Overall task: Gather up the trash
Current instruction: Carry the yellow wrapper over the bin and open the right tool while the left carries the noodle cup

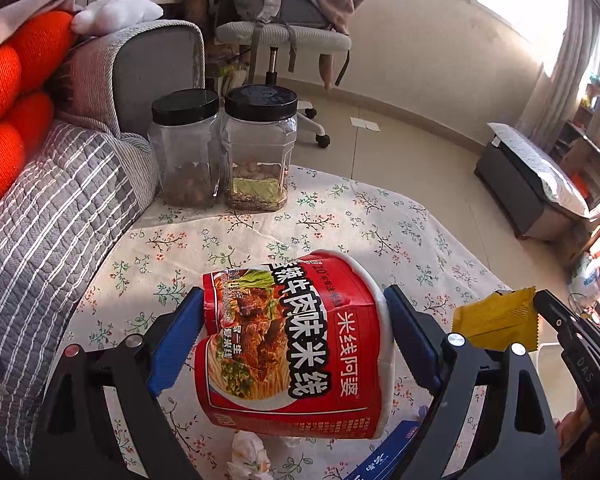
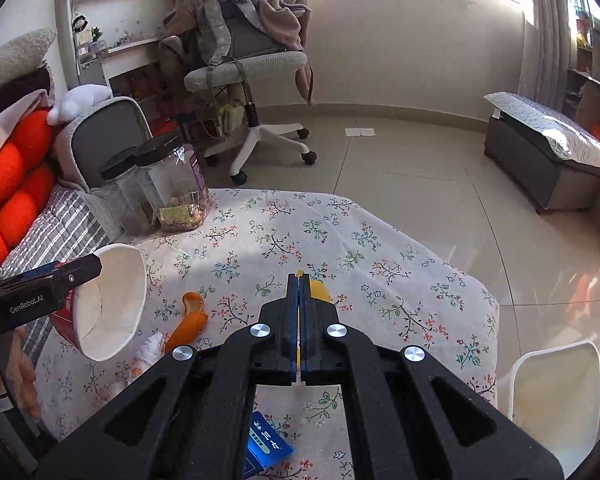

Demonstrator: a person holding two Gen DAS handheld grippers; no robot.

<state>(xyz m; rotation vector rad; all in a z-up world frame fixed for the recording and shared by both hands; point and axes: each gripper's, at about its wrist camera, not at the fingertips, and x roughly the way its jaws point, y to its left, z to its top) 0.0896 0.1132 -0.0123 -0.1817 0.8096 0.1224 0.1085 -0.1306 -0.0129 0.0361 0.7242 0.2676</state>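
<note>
My left gripper (image 1: 296, 320) is shut on a red instant noodle cup (image 1: 292, 344), crushed between the blue pads and held on its side above the floral table. The cup's white open mouth (image 2: 112, 304) shows in the right wrist view at the left. My right gripper (image 2: 299, 280) is shut on a yellow wrapper (image 2: 320, 290), which also shows in the left wrist view (image 1: 494, 320) at the right. On the tablecloth lie an orange peel (image 2: 188, 320), crumpled white tissue (image 1: 248, 456) and a blue packet (image 2: 266, 450).
Two black-lidded plastic jars (image 1: 224, 148) stand at the table's far left corner beside a grey sofa (image 1: 60, 200) with orange cushions. A white bin (image 2: 556, 396) stands on the floor at the table's right. An office chair (image 2: 252, 80) and a low bench (image 2: 548, 152) lie beyond.
</note>
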